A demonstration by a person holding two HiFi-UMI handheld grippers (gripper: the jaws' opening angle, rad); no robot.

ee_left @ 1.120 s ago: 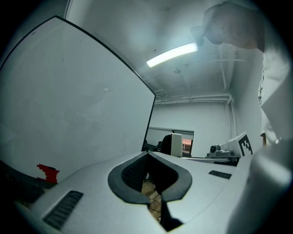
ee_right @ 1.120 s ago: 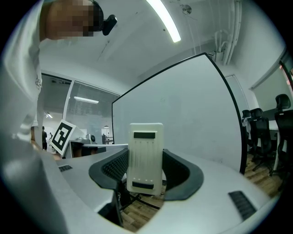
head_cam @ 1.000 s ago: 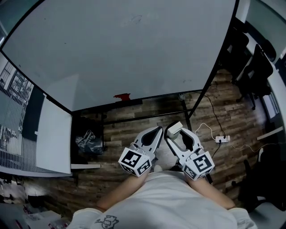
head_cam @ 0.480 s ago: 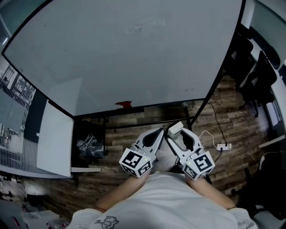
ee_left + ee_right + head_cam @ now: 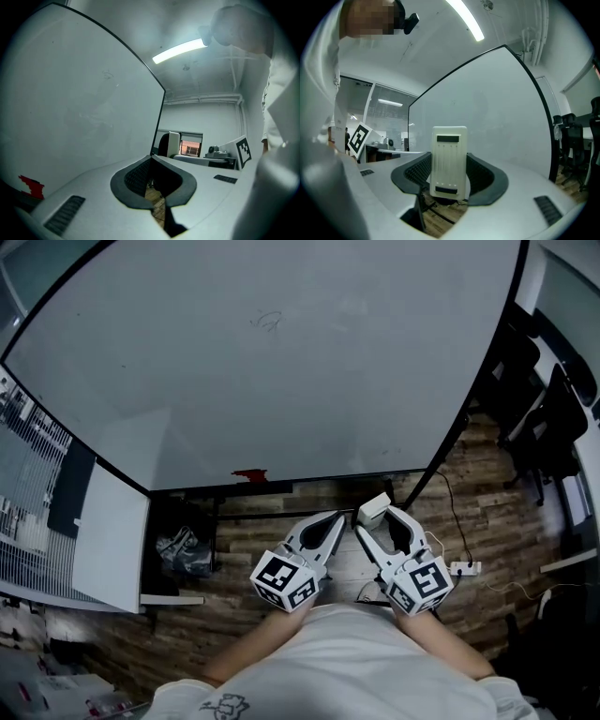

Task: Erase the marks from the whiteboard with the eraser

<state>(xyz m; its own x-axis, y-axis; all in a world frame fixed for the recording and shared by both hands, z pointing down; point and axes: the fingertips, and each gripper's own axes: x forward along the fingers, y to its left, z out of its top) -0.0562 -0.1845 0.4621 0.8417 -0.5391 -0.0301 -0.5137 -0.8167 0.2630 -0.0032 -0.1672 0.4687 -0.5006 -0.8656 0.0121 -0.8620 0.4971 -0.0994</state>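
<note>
The whiteboard [image 5: 281, 371] fills the upper head view, with a small faint scribble [image 5: 267, 322] near its top. A red item [image 5: 248, 474] lies on its lower ledge. Both grippers are held close to my body, below the board and apart from it. My right gripper [image 5: 373, 509] is shut on the white eraser [image 5: 372, 506], which stands upright between the jaws in the right gripper view, eraser [image 5: 449, 159] in front of the whiteboard [image 5: 497, 108]. My left gripper [image 5: 335, 519] is shut on nothing; its jaws meet at the left gripper [image 5: 151, 156] beside the whiteboard [image 5: 70, 103].
Black office chairs [image 5: 544, 390] stand at the right. A power strip [image 5: 464, 568] with a cable lies on the wooden floor. A black bag [image 5: 178, 549] sits beside a white panel [image 5: 108, 521] at the left. The board stand's legs [image 5: 427, 479] run down toward me.
The head view has shifted, so the board and its scribble show lower and further left in frame. Both grippers stay close together; the right one with the eraser rose slightly.
</note>
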